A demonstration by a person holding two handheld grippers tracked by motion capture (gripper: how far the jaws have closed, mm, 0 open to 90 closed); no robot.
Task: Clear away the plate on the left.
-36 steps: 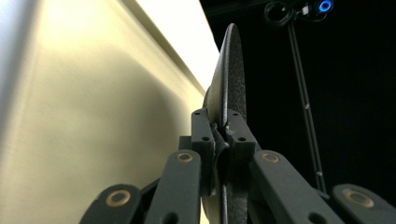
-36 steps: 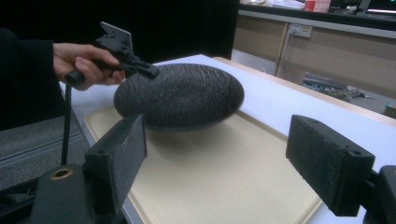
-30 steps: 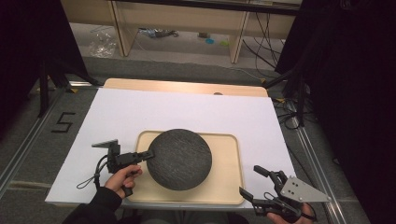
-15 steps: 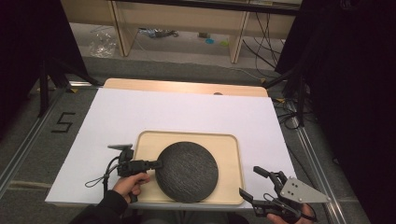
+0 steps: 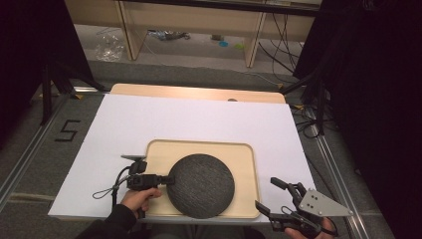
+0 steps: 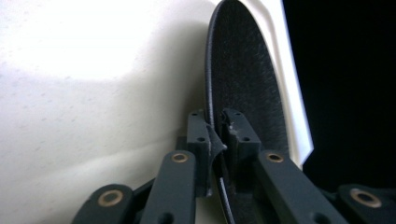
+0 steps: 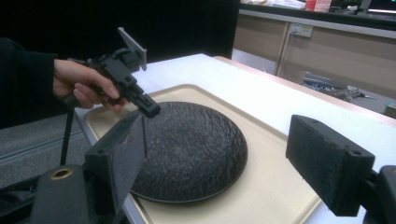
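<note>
A round black textured plate (image 5: 200,185) lies low on the pale wooden tray (image 5: 249,164), its near edge at the tray's front rim. My left gripper (image 5: 166,180) is shut on the plate's left rim, held by a hand at the table's front edge. In the left gripper view the plate (image 6: 245,79) runs edge-on between the clamped jaws of the left gripper (image 6: 217,135). My right gripper (image 5: 267,192) hovers open off the tray's front right corner, touching nothing. In the right gripper view the plate (image 7: 196,149) and the left gripper (image 7: 152,109) show beyond its wide-apart pads (image 7: 327,163).
The tray sits on a white sheet (image 5: 199,119) that covers the wooden table (image 5: 199,92). A black "5" mark (image 5: 67,132) lies on the floor at left. Dark curtains stand on both sides, and cables (image 5: 308,124) trail at the right.
The plate has come down from a raised, nearer-the-camera position to lie low on the tray and shifted toward the front. The left gripper moved with it. The right gripper stayed put.
</note>
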